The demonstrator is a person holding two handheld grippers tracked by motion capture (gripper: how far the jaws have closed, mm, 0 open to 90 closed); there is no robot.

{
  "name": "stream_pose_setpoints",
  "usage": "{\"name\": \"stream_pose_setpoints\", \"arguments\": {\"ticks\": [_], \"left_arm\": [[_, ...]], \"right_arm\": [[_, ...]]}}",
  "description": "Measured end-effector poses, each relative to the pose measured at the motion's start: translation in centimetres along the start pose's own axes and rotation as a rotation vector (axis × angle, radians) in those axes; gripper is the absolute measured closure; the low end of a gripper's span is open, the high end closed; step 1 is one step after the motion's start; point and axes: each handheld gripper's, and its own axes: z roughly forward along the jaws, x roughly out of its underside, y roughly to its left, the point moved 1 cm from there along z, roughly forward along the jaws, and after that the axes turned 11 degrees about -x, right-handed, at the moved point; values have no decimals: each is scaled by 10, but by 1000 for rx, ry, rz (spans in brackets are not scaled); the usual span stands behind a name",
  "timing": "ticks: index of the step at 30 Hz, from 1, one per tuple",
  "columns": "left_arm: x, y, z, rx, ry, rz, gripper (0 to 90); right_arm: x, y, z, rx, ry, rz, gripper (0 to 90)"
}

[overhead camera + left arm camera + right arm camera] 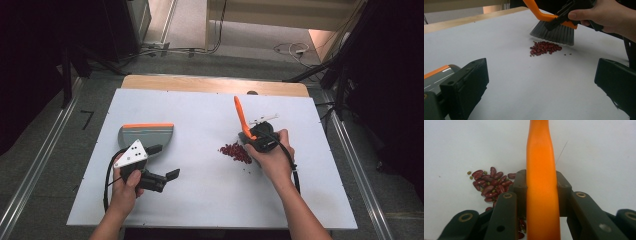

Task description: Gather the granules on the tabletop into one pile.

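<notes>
While both hands rest over the white table [200,200], the scene reads as follows.

Right gripper [257,141]: its jaws are clamped on the orange handle of the brush [242,119]; in the right gripper view the handle [541,182] runs up between the two black jaws, which press on it from both sides.

Brush: tilted, handle rising up and away from the person in the high view; in the left gripper view its grey bristles [554,32] hang just behind the beans, and whether the tips touch the table I cannot tell.

Beans [236,152]: a small heap of dark red beans on the table, right of centre, just left of the right hand. A few small greenish grains lie at the heap's edge in the right gripper view [469,173].

Left gripper [167,170]: held low over the near left part of the table, jaws well apart with nothing between them; in its own view both jaws frame bare table, with the beans [545,48] farther off between them.

Dustpan [146,137]: grey with an orange edge, lying on the table just beyond the left hand, well apart from the beans. Part of it shows at the lower left of the left gripper view [436,76].

Right hand [272,157]: wrapped around its gripper, close beside the heap.
</notes>
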Motion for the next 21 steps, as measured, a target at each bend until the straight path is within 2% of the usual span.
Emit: {"name": "stream_pose_setpoints", "arguments": {"ticks": [2,6,11,15,21], "left_arm": [[0,0,0,0,0,0,0],[0,0,0,-1,1,0,0],[0,-1,1,0,3,1,0],[0,0,0,-3,0,1,0],[1,1,-1,-10,1,1,0]], "right_arm": [[1,-2,-5,-14,-15,-3,685],[5,-2,-16,-43,-29,-42,685],[13,-4,-28,-66,-46,-37,685],[21,-9,-39,-109,-86,-24,685],[36,-18,-51,-125,-139,-16,685]]}}
